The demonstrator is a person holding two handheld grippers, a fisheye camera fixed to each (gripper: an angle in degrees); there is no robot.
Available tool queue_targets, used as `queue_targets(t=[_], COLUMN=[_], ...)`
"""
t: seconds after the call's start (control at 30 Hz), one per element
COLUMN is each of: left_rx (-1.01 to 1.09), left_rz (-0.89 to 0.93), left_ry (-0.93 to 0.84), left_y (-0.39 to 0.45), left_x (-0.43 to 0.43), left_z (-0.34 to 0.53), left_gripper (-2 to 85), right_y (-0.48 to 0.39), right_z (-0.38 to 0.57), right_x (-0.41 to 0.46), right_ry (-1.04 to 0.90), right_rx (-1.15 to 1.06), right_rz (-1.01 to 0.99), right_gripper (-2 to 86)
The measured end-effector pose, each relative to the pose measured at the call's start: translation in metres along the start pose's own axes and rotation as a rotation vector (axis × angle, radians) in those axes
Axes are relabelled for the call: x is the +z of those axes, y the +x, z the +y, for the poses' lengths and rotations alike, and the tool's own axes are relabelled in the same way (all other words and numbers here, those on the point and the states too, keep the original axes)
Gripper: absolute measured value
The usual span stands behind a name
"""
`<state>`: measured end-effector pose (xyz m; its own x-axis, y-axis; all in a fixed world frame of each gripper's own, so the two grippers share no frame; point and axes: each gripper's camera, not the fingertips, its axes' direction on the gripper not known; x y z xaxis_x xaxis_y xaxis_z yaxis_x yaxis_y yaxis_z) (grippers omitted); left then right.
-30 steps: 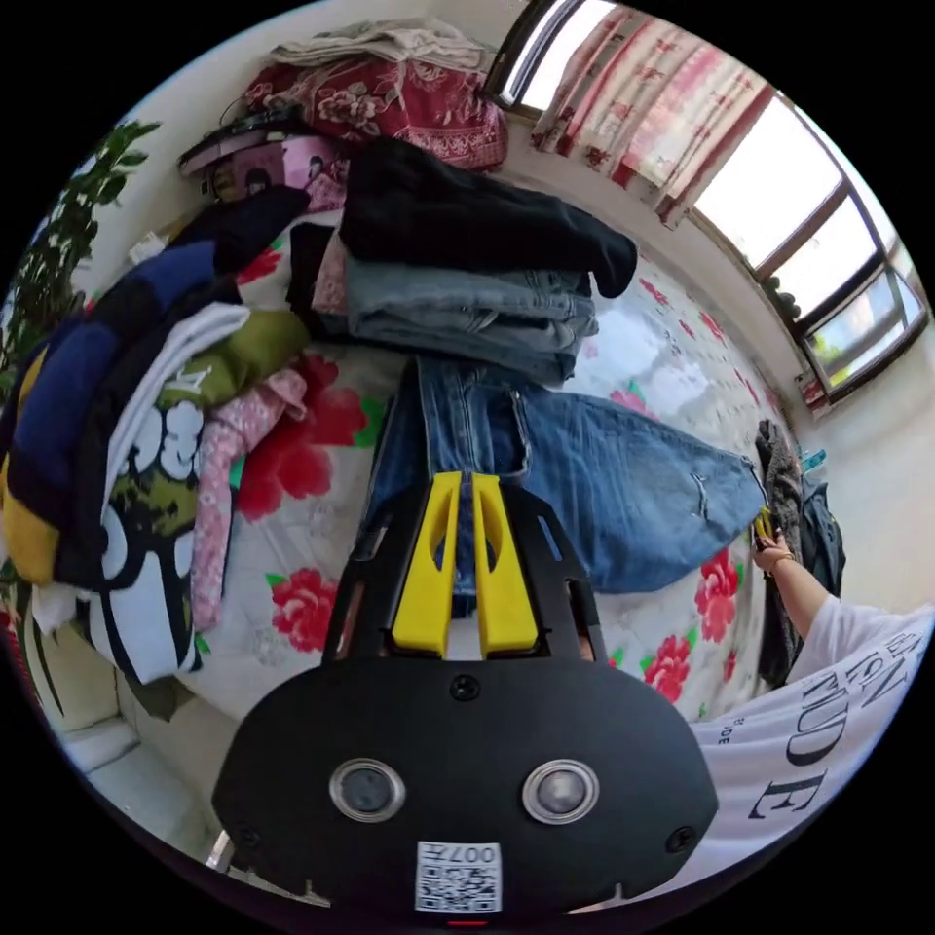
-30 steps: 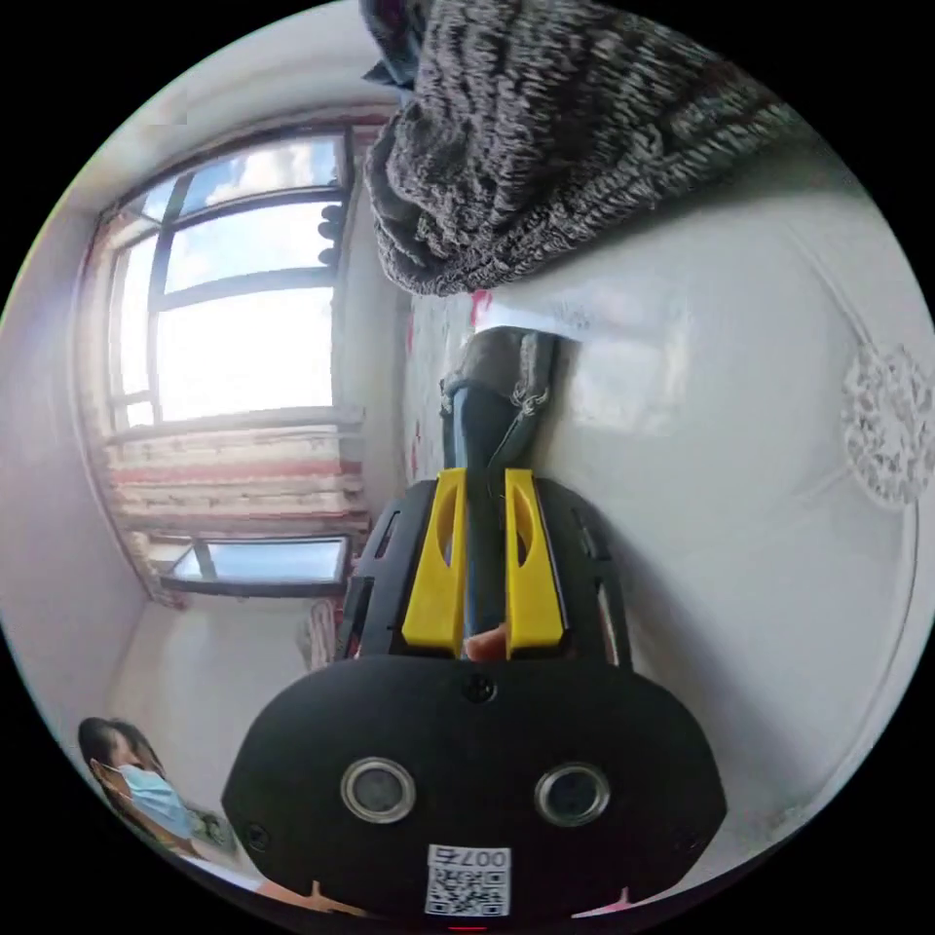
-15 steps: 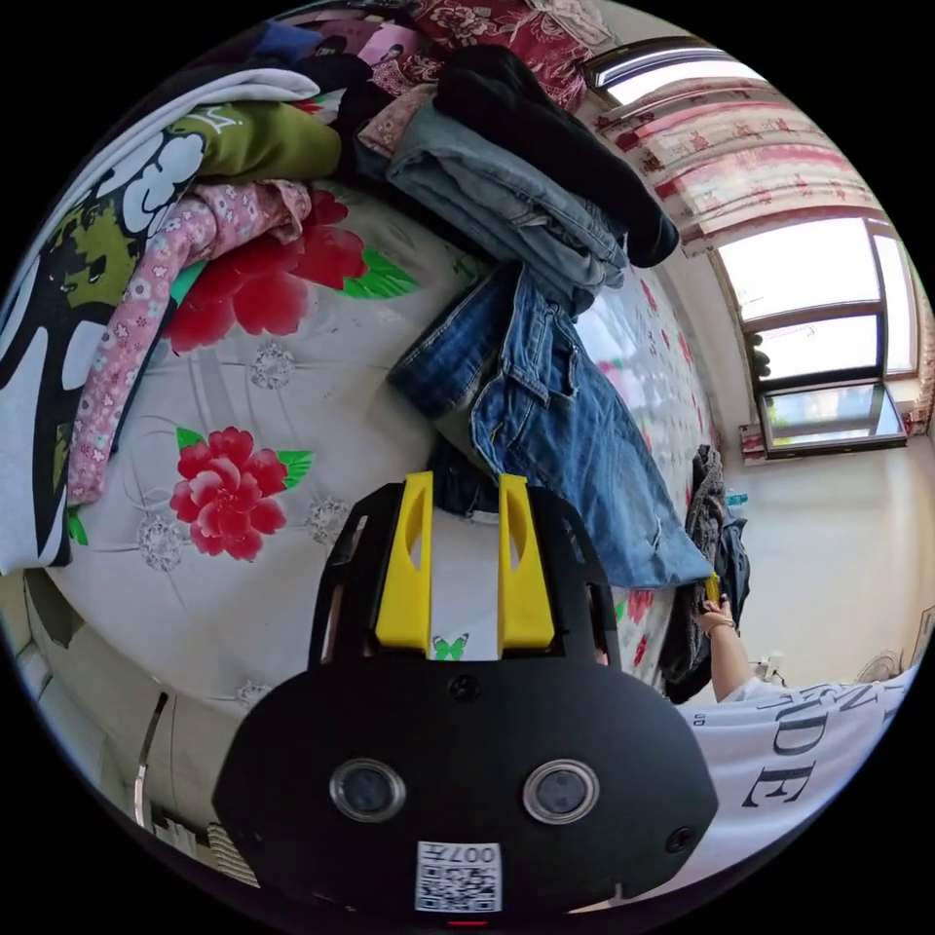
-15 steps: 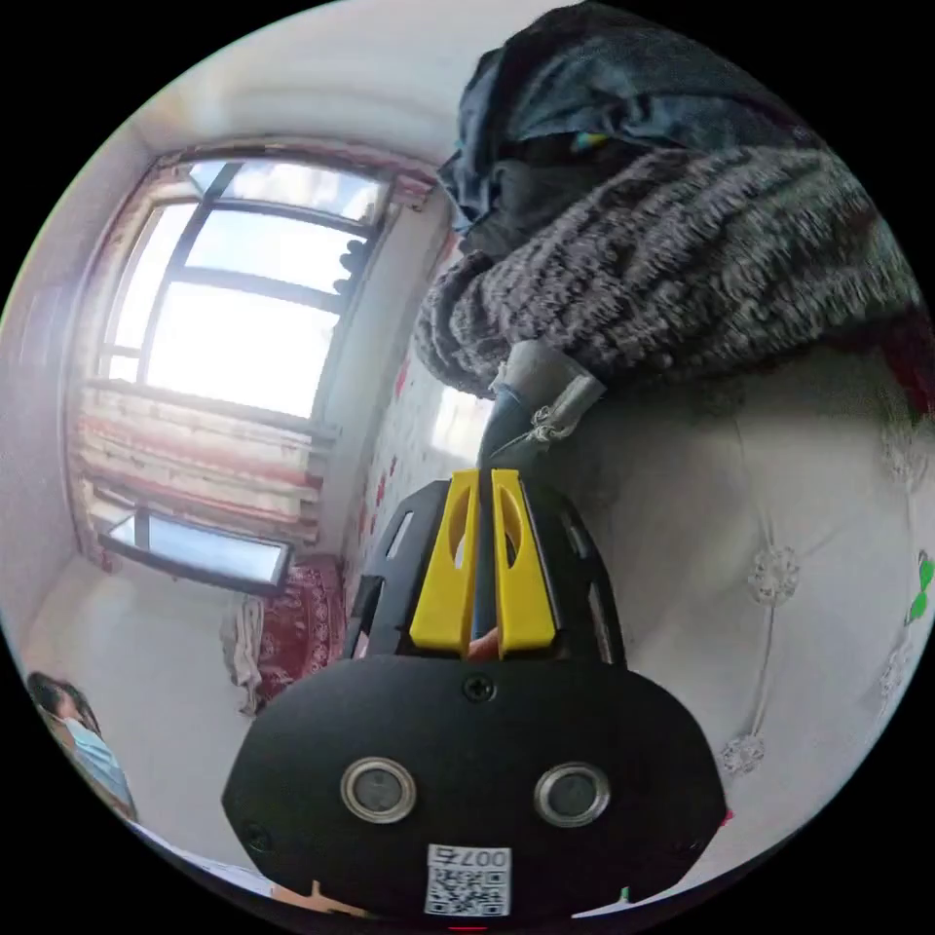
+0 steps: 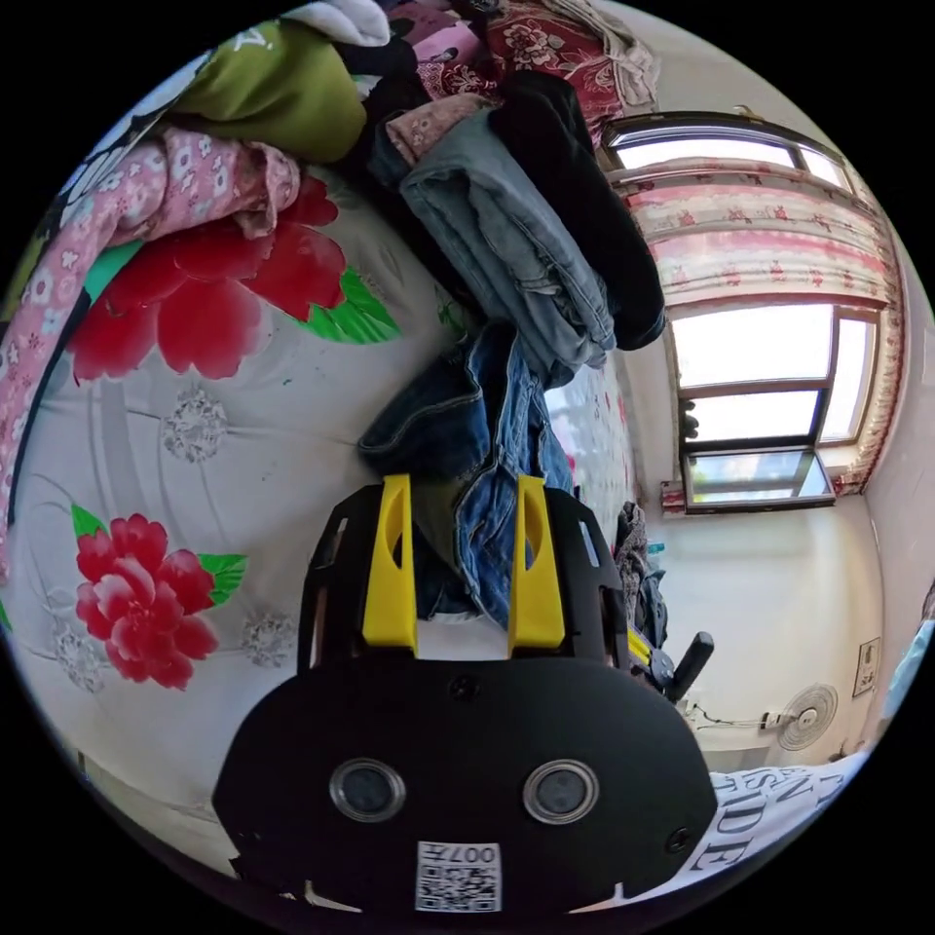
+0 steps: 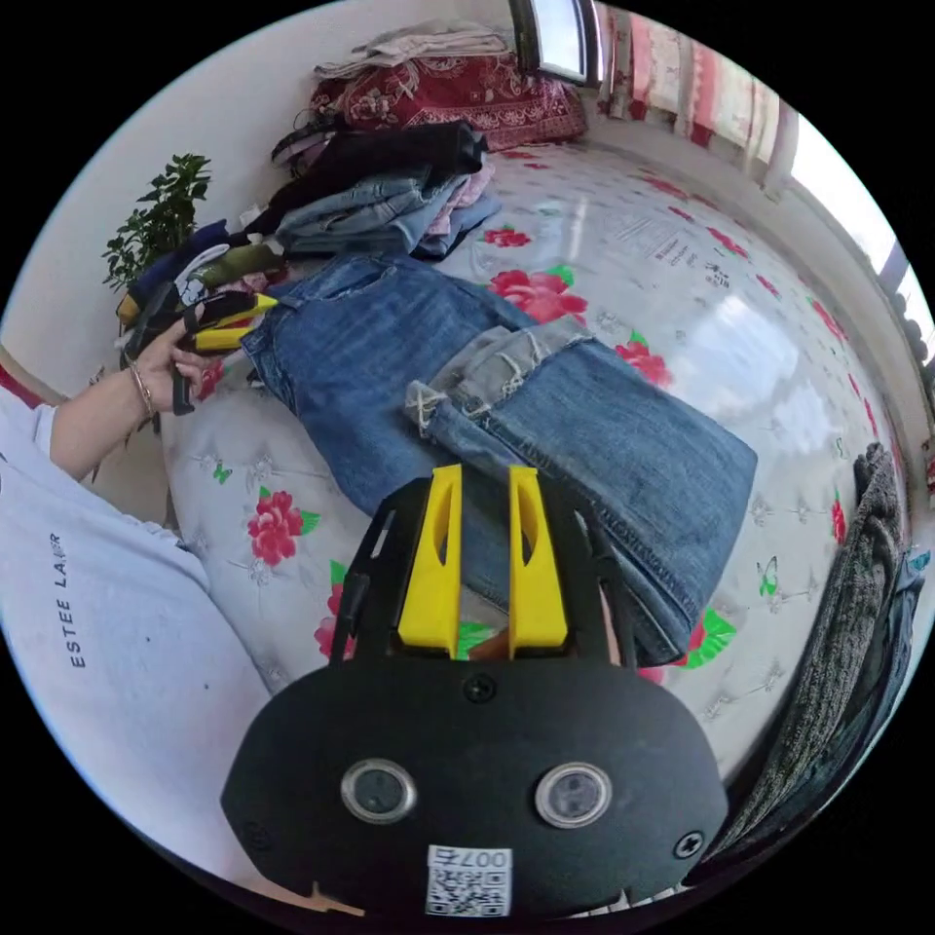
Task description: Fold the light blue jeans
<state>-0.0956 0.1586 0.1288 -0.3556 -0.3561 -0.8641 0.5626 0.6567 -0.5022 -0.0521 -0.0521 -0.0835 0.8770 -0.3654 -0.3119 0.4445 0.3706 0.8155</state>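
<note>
Jeans [image 6: 545, 409] lie folded once on bed [image 6: 682, 243]; denim heavy, limp; grip waistband or hem. Left tongs [image 5: 463, 565] wide; right tongs [image 6: 482, 555] gaping, empty.

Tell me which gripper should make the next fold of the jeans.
Probably the left gripper: its open jaws straddle the waist end of the jeans, ready to grip. The right gripper hangs open above the folded legs, holding nothing.

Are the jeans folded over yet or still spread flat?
Folded over once: the jeans have their frayed hems lying doubled back over the thigh area.
</note>
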Motion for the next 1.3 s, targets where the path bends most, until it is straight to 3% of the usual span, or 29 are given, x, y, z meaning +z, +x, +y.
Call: queue_targets(t=[0.23, 0.4, 0.53, 0.6, 0.77, 0.9, 1.0, 1.17, 1.3], left_rx=[-0.042, -0.107, -0.1, -0.109, -0.092, -0.084, -0.11, -0.029, -0.036], left_rz=[0.056, 0.098, 0.109, 0.121, 0.122, 0.124, 0.137, 0.08, 0.073], left_ry=[0.018, 0.024, 0.022, 0.017, 0.013, 0.024, 0.037, 0.01, -0.012], left_y=[-0.021, -0.035, -0.037, -0.039, -0.036, -0.033, -0.031, -0.009, -0.001], left_x=[0.003, 0.003, 0.004, 0.004, 0.005, 0.008, 0.01, 0.007, 0.015], left_z=[-0.01, -0.009, -0.01, -0.011, -0.01, -0.007, -0.002, 0.0, -0.001], left_gripper=[10.2, 6.4, 5.9, 5.7, 5.6, 5.5, 5.6, 5.4, 5.3], right_y=[-0.044, -0.017, -0.018, -0.018, -0.011, -0.014, -0.025, -0.012, 0.044], right_z=[-0.064, -0.113, -0.129, -0.125, -0.109, -0.11, -0.104, -0.074, -0.014], right_x=[0.016, 0.017, 0.088, 0.071, -0.005, 0.032, 0.079, 0.02, -0.019], right_ry=[-0.032, 0.076, -0.225, -0.134, 0.052, -0.061, -0.187, 0.015, 0.056], right_rx=[-0.203, -0.059, -0.137, -0.161, -0.234, -0.203, -0.149, -0.038, 0.138], right_rz=[0.126, -0.042, 0.011, 0.076, -0.07, -0.193, -0.151, -0.07, 0.183], right_gripper=[9.4, 9.0, 7.5, 6.5, 5.5, 6.2, 7.2, 9.2, 9.7])
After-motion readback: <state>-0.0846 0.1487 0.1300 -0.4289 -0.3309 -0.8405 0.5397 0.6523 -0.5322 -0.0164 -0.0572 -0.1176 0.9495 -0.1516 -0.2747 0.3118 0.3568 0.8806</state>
